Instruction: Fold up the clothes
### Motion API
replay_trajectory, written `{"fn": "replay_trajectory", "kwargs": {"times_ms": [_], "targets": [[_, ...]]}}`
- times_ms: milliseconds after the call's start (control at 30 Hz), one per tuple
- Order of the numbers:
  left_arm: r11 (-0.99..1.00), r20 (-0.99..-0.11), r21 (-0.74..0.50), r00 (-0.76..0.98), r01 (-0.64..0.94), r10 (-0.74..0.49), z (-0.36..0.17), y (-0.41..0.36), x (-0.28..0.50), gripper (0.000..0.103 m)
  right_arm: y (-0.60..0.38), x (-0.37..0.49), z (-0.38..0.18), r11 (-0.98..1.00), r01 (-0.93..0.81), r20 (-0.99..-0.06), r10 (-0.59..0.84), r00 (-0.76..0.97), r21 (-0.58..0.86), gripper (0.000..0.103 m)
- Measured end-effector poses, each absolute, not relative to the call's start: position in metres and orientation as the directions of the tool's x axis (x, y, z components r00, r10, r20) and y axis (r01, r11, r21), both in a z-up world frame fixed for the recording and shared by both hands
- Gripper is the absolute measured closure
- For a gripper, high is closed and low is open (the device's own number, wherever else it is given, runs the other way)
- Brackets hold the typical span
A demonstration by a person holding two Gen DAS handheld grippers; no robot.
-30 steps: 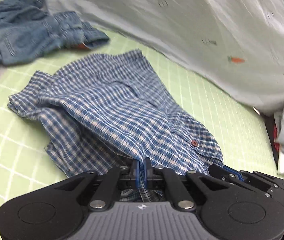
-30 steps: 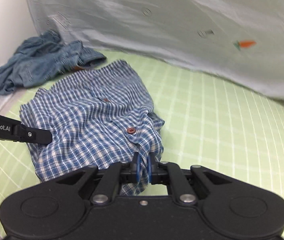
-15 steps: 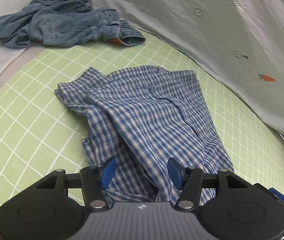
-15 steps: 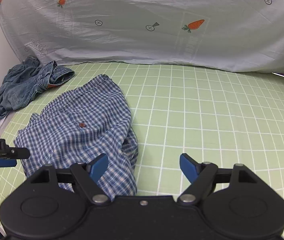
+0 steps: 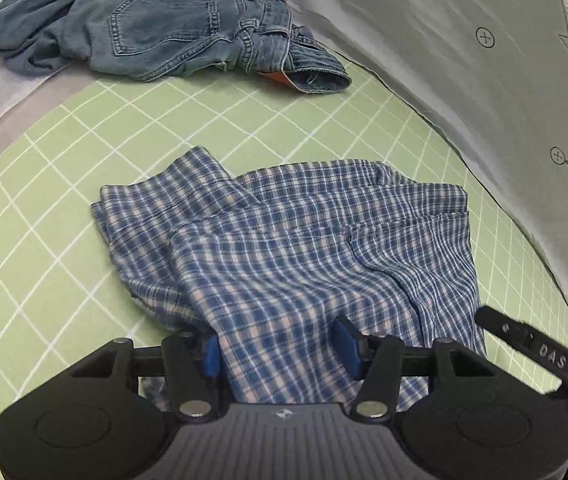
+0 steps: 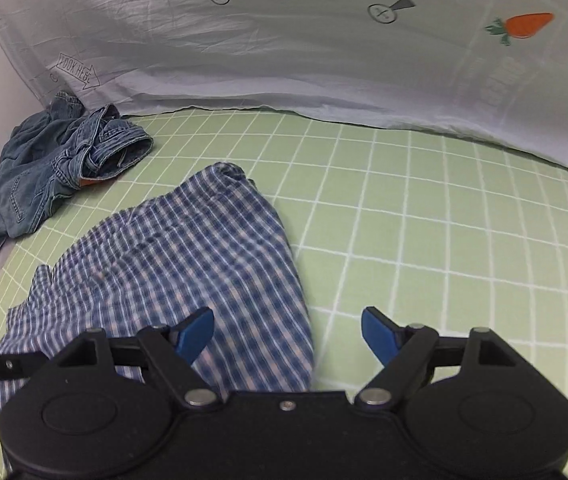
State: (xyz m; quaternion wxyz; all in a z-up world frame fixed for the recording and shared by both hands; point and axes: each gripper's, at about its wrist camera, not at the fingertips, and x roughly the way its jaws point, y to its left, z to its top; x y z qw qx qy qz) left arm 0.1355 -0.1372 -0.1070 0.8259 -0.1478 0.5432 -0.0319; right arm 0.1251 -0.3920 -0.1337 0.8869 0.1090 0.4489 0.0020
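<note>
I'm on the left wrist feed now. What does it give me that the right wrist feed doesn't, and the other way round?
Only the left wrist view: the stitched back pocket on the jeans, and the left gripper closing with plaid cloth between its pads.

Only the right wrist view: the bare mat right of the plaid garment, and the right gripper open over the garment's right edge.

Both: jeans heaped at the far left, the plaid garment lying loose on the green grid mat, the carrot-print sheet behind.
</note>
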Motion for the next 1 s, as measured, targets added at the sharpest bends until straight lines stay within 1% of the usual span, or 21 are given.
{"fn": "replay_trajectory", "kwargs": {"times_ms": [67, 133, 167, 200, 233, 267, 333, 367, 433, 567, 633, 733, 867, 933, 1000], "targets": [[0.965, -0.891, -0.25, 0.409, -0.081, -0.197, -0.112, -0.143, 0.146, 0.06, -0.385, 0.149, -0.141, 0.982, 0.065, -0.797, 0.103, 0.596, 0.175, 0.022], [0.968, -0.889, -0.241, 0.416, -0.07, -0.191, -0.116, -0.146, 0.156, 0.075, -0.378, 0.167, -0.147, 0.988, 0.045, -0.798, 0.095, 0.594, 0.151, 0.022], [0.967, -0.889, -0.244, 0.416, -0.073, -0.193, -0.118, -0.147, 0.161, 0.078, -0.377, 0.174, -0.15, 0.988, 0.037, -0.797, 0.098, 0.597, 0.149, 0.024], [0.964, -0.89, -0.251, 0.412, -0.082, -0.197, -0.121, -0.148, 0.166, 0.082, -0.377, 0.179, -0.152, 0.988, 0.029, -0.795, 0.106, 0.598, 0.154, 0.032], [0.962, -0.891, -0.258, 0.407, -0.09, -0.201, -0.124, -0.149, 0.171, 0.085, -0.376, 0.183, -0.153, 0.99, 0.018, -0.792, 0.103, 0.601, 0.143, 0.045], [0.961, -0.892, -0.261, 0.404, -0.094, -0.202, -0.126, -0.15, 0.176, 0.086, -0.375, 0.186, -0.154, 0.993, 0.005, -0.79, 0.094, 0.606, 0.122, 0.054], [0.963, -0.888, -0.256, 0.415, -0.081, -0.201, -0.127, -0.156, 0.185, 0.089, -0.375, 0.19, -0.154, 0.997, -0.017, -0.785, 0.073, 0.616, 0.079, 0.102], [0.965, -0.884, -0.254, 0.422, -0.073, -0.2, -0.127, -0.159, 0.189, 0.09, -0.377, 0.191, -0.154, 0.998, -0.023, -0.783, 0.058, 0.619, 0.056, 0.102], [0.963, -0.875, -0.263, 0.435, -0.057, -0.214, -0.125, -0.167, 0.203, 0.092, -0.389, 0.192, -0.153, 0.999, 0.002, -0.773, 0.04, 0.633, 0.054, 0.102], [0.956, -0.837, -0.292, 0.483, 0.002, -0.257, -0.11, -0.189, 0.235, 0.093, -0.427, 0.184, -0.136, 0.992, 0.116, -0.743, -0.035, 0.668, 0.057, 0.103], [0.946, -0.789, -0.315, 0.534, 0.072, -0.304, -0.086, -0.207, 0.247, 0.094, -0.447, 0.174, -0.118, 0.983, 0.176, -0.712, -0.088, 0.696, 0.05, 0.103], [0.915, -0.688, -0.337, 0.605, 0.221, -0.4, -0.033, -0.241, 0.243, 0.096, -0.471, 0.145, -0.075, 0.967, 0.255, -0.628, -0.186, 0.755, 0.02, 0.103], [0.847, -0.55, -0.366, 0.645, 0.384, -0.53, 0.031, -0.266, 0.192, 0.096, -0.481, 0.073, -0.012, 0.935, 0.353, -0.48, -0.303, 0.823, 0.016, 0.103], [0.82, -0.53, -0.383, 0.626, 0.425, -0.572, 0.041, -0.263, 0.154, 0.096, -0.475, 0.028, 0.009, 0.925, 0.38, -0.426, -0.338, 0.839, 0.014, 0.103], [0.795, -0.519, -0.398, 0.601, 0.458, -0.607, 0.047, -0.258, 0.115, 0.096, -0.471, -0.018, 0.017, 0.92, 0.393, -0.413, -0.354, 0.839, 0.01, 0.103]]}}
